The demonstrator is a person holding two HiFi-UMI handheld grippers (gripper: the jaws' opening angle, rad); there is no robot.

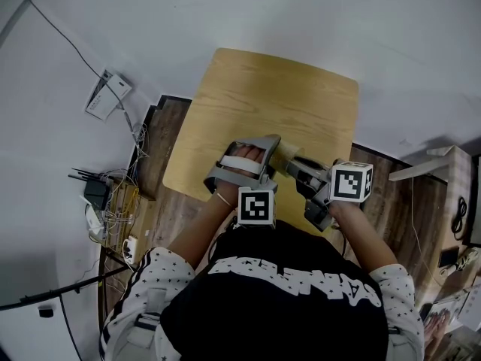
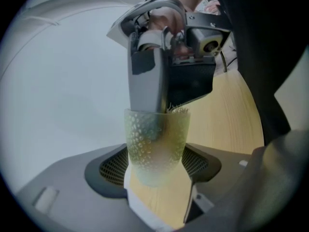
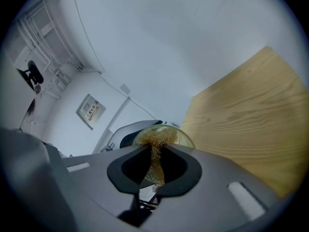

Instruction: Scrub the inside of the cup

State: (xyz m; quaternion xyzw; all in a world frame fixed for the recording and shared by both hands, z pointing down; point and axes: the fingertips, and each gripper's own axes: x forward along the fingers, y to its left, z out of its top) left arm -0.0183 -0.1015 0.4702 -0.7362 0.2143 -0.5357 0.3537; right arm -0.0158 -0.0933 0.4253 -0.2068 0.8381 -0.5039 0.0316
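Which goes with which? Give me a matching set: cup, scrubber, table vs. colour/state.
Things:
1. cup
2. scrubber
3. table

Colour/state:
A. pale wood
B. golden-brown fibres, pinched by the right gripper
C. translucent green, clamped by the left gripper

Pairs: 1-C, 2-B, 3-A

In the head view the cup (image 1: 288,155) was nearly all hidden between the left gripper (image 1: 276,150) and the right gripper (image 1: 295,165), and the person's torso (image 1: 285,299) covered the near edge of the desk (image 1: 270,96). In the left gripper view the right gripper's fingers (image 2: 145,81) reached down into the cup, their tips a blur behind its frosted wall. The scrubber (image 3: 155,141) showed only as a tuft of fibres, the rest pinched from sight. Print on the wall sign (image 3: 91,111) was too small to read.
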